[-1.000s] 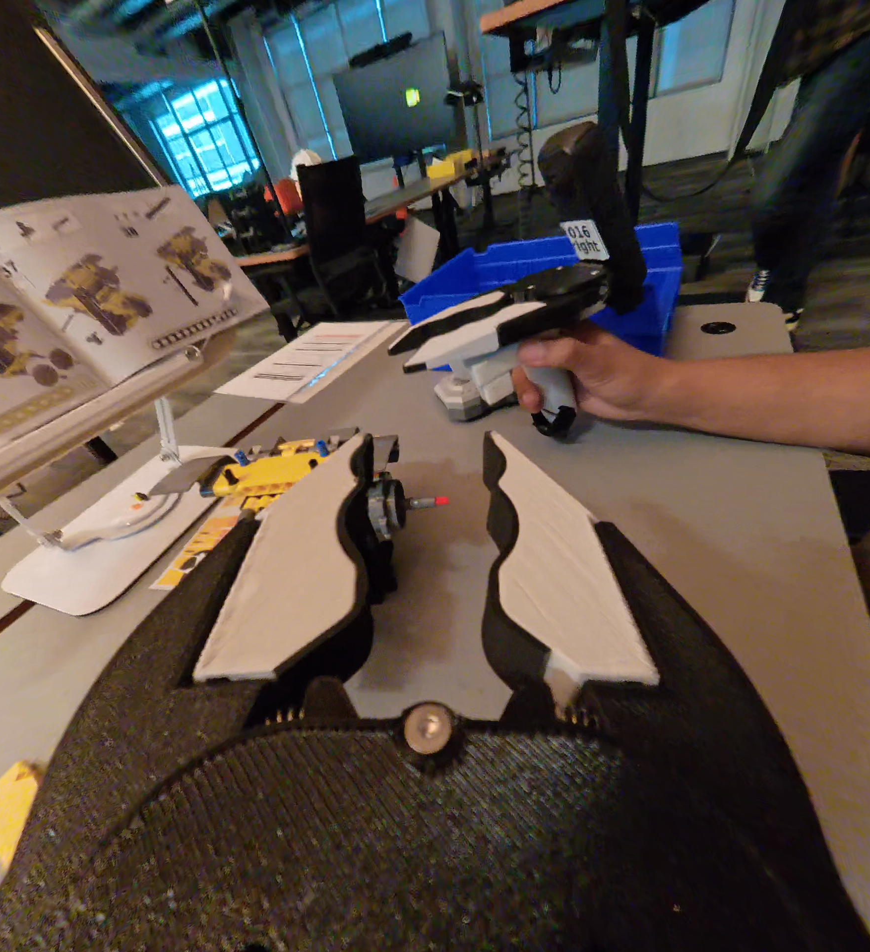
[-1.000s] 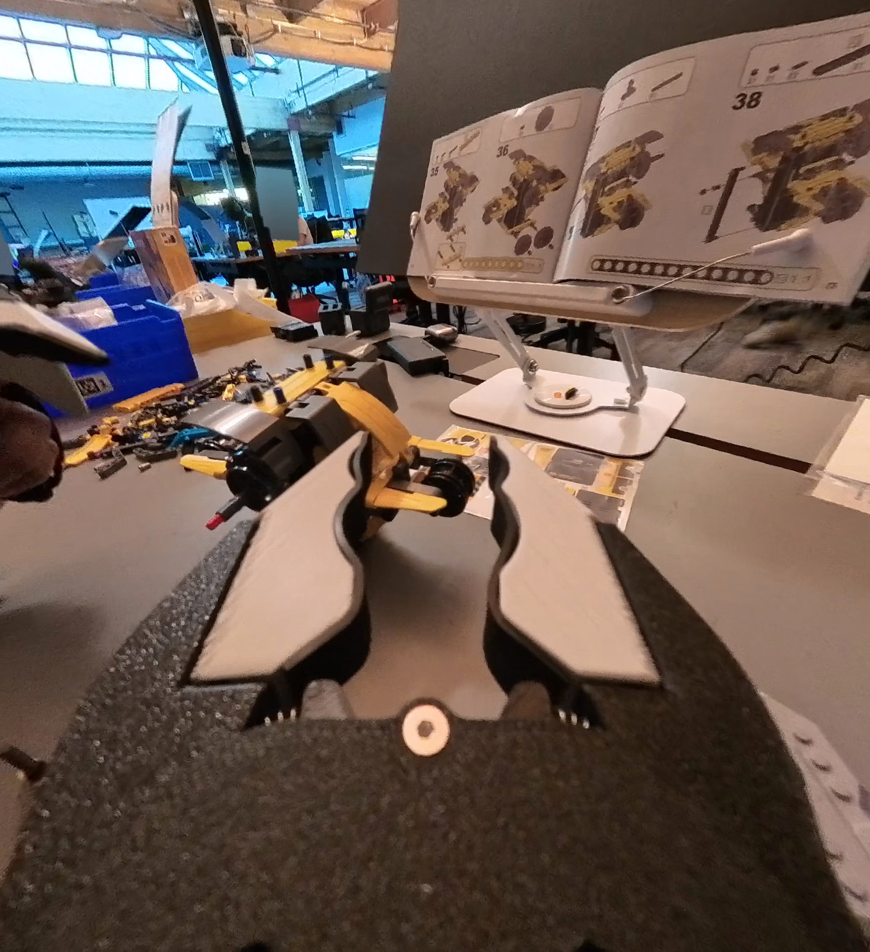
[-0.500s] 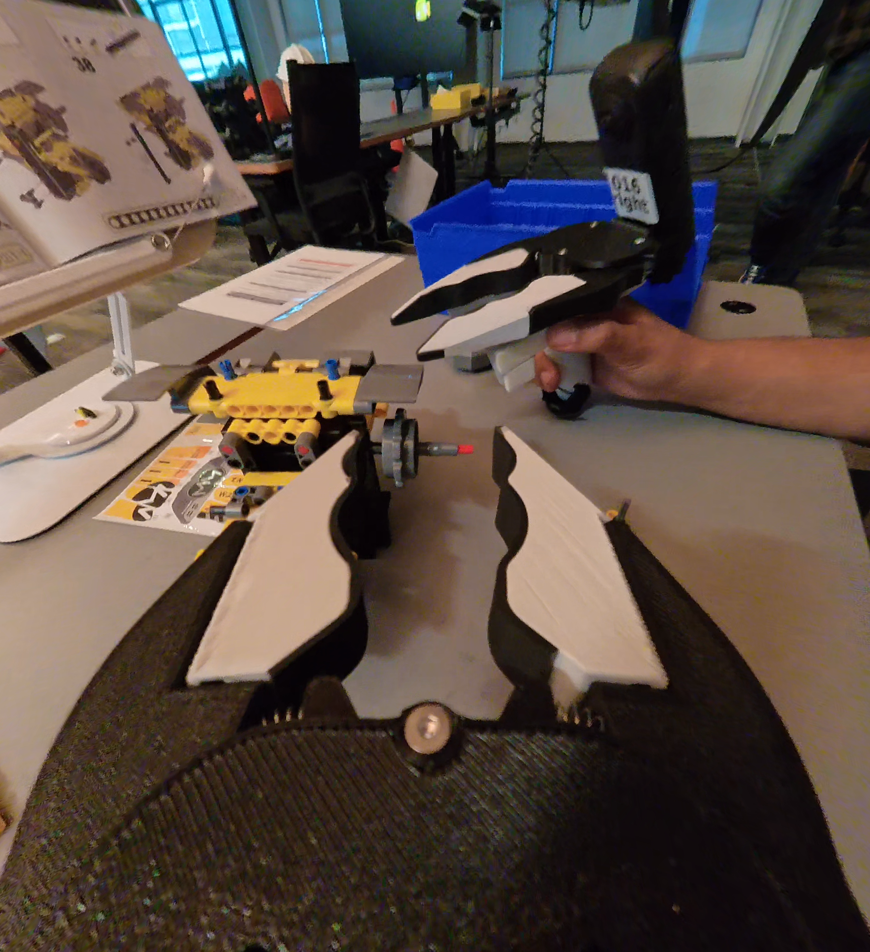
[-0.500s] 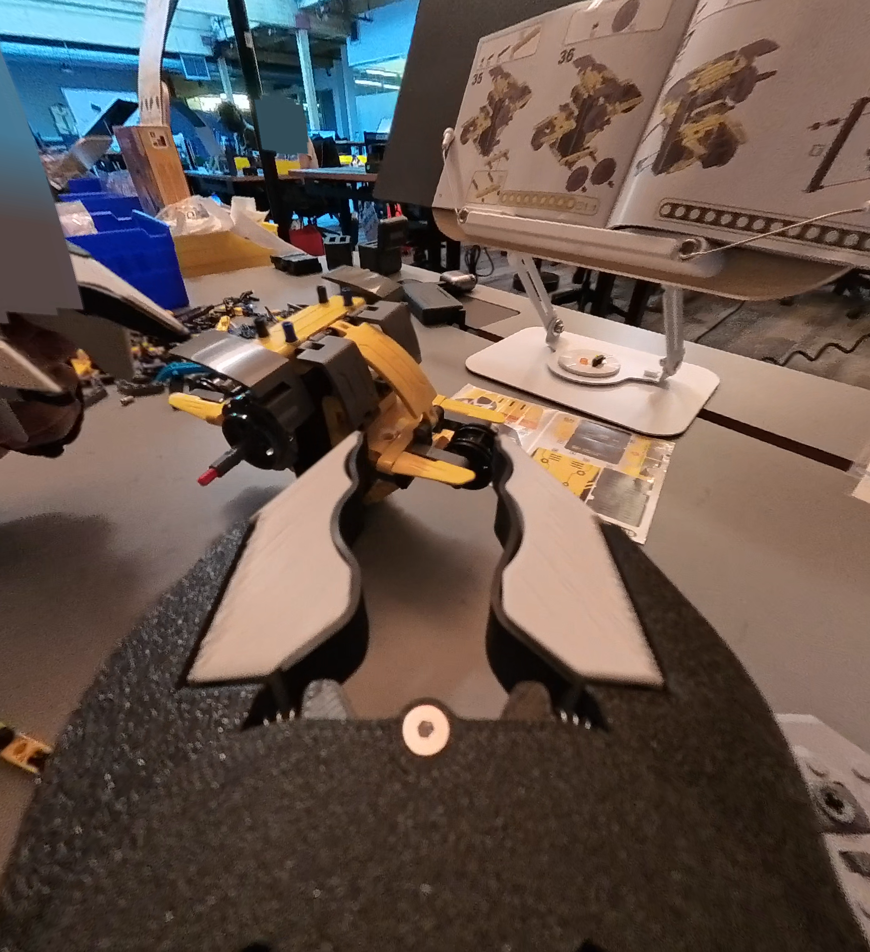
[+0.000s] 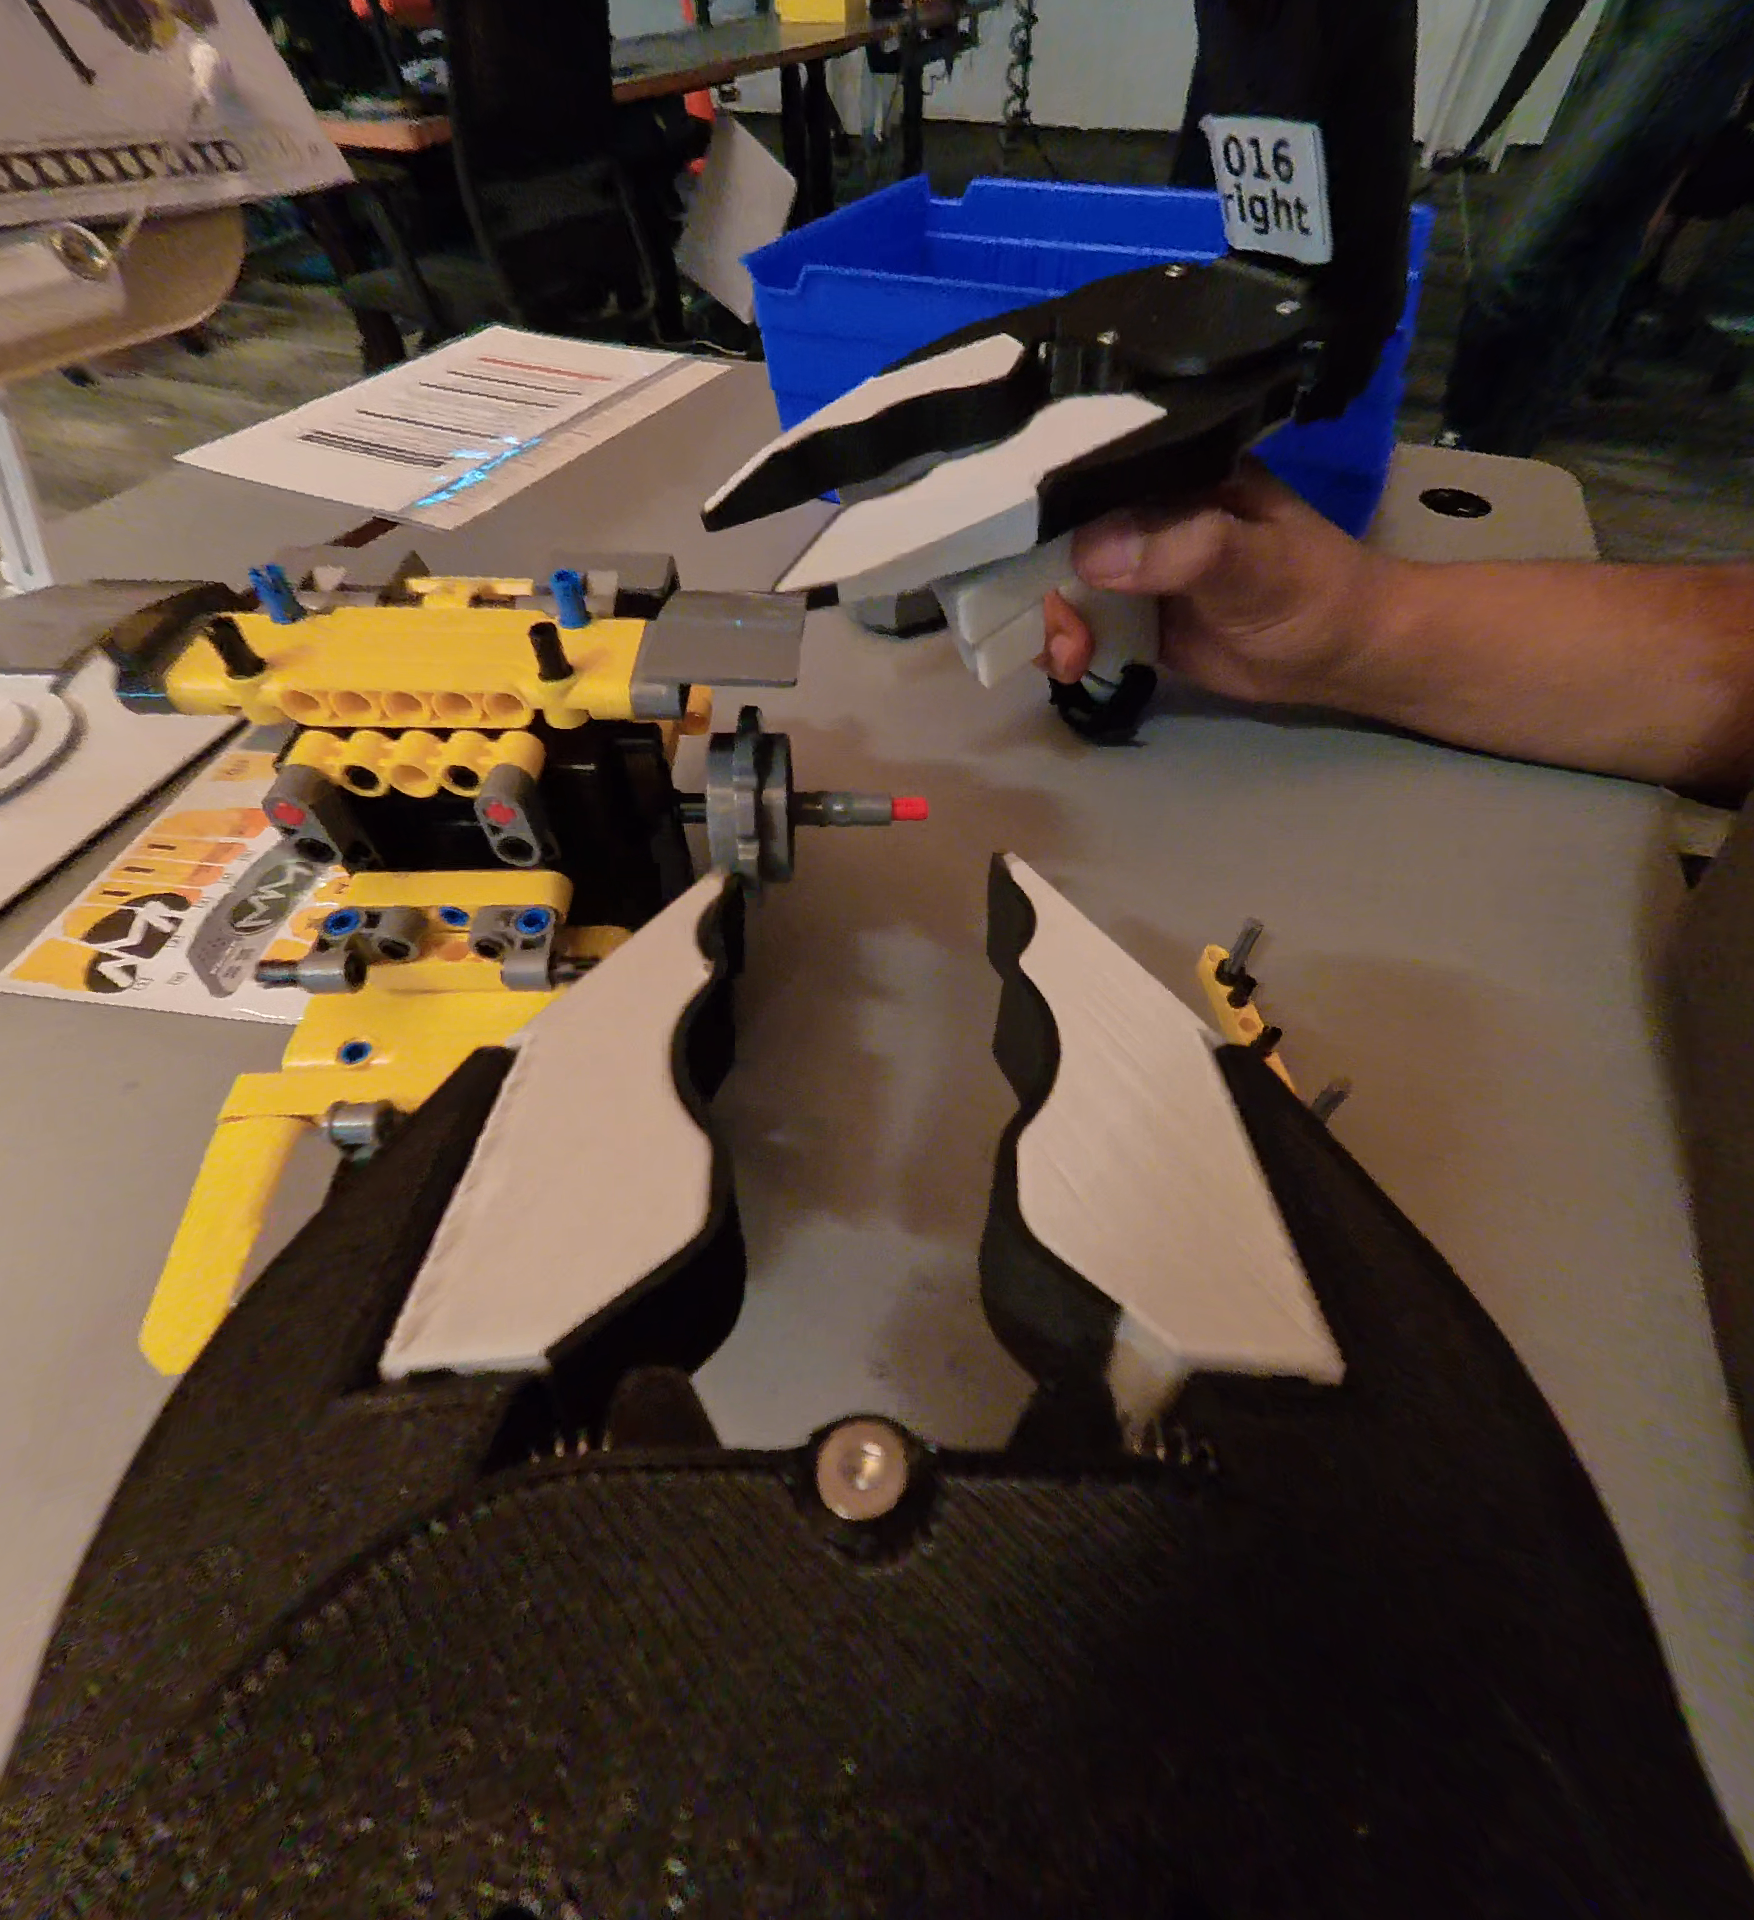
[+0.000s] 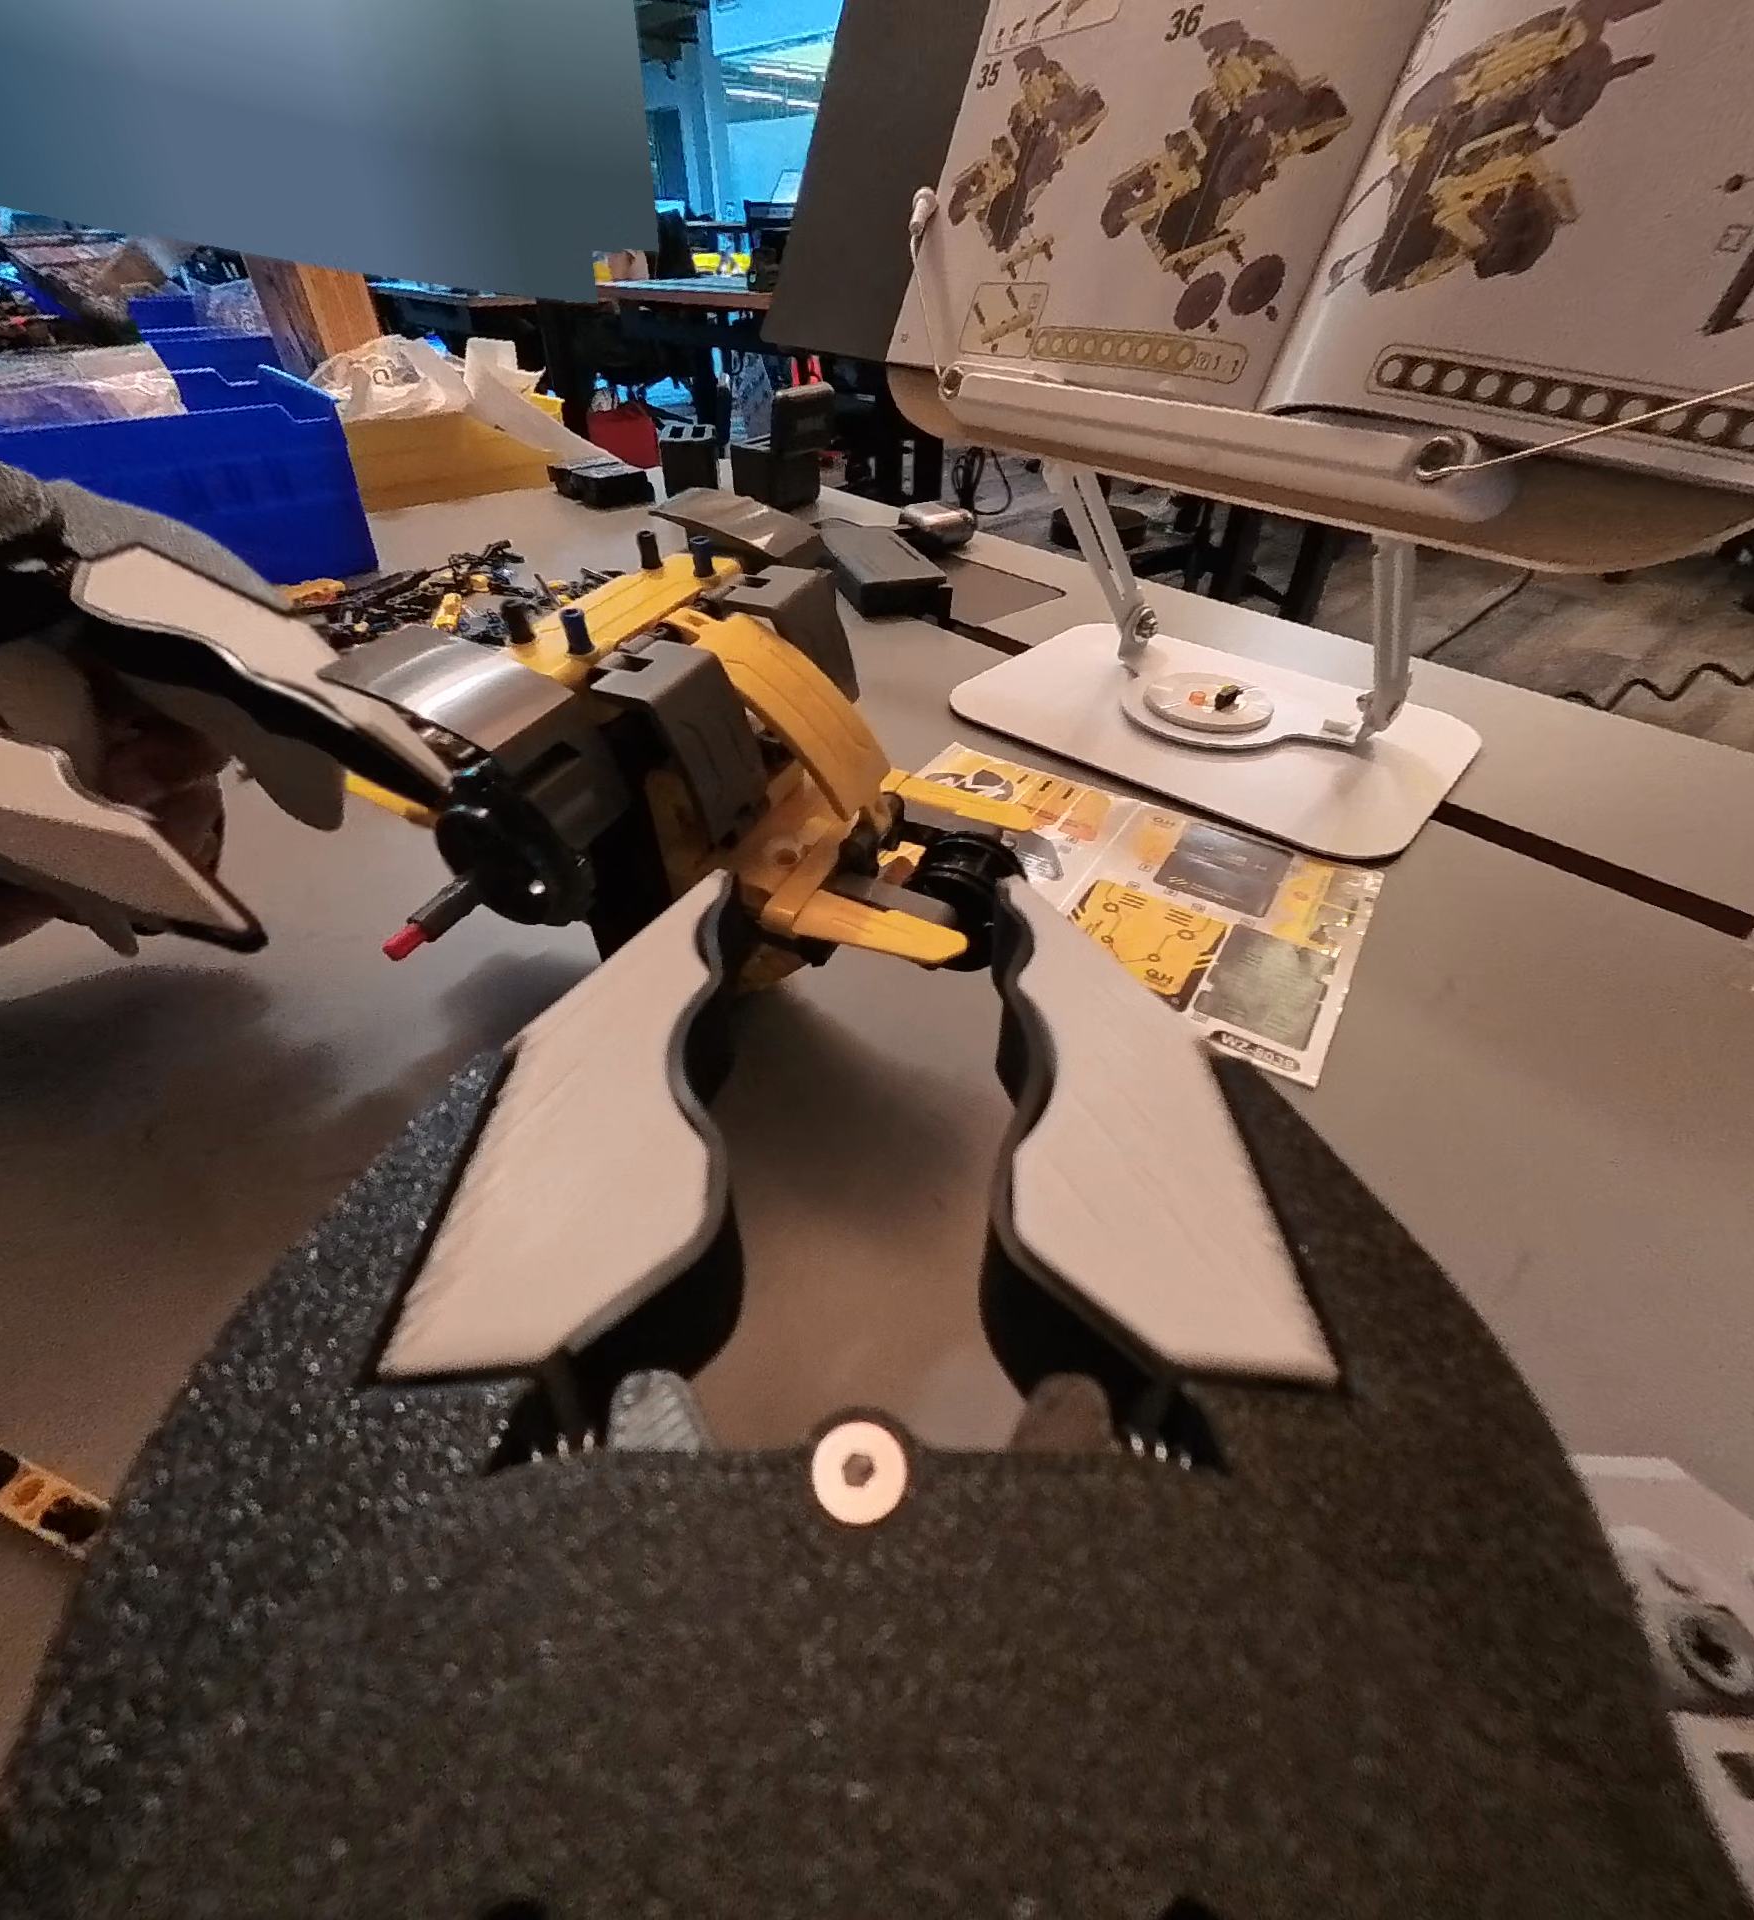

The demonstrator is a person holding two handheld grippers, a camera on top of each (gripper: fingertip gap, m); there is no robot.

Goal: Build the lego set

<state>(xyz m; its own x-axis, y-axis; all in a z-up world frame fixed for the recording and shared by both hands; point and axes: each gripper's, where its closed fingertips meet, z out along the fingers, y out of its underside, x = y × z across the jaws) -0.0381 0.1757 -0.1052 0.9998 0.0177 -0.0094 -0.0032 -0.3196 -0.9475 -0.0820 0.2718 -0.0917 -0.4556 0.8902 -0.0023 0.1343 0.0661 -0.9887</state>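
Note:
A yellow and grey brick vehicle model stands on the grey table, with a grey hub and a red-tipped axle sticking out to the right. My left gripper is open and empty; its left fingertip is close beside the hub. My right gripper is open, its tips on either side of the model's low yellow blade and black hub; I cannot tell if they touch. It also shows in the left wrist view, held by a hand just above the model's grey panel.
An open instruction booklet sits on a white stand behind a sticker sheet. A blue bin and a printed sheet lie behind. Loose pieces lie near more blue bins. A small yellow piece lies by my right finger.
Both grippers have moved in toward the model, which now looms larger in both views. The right gripper has risen and come over the model's grey panel. Both stay open.

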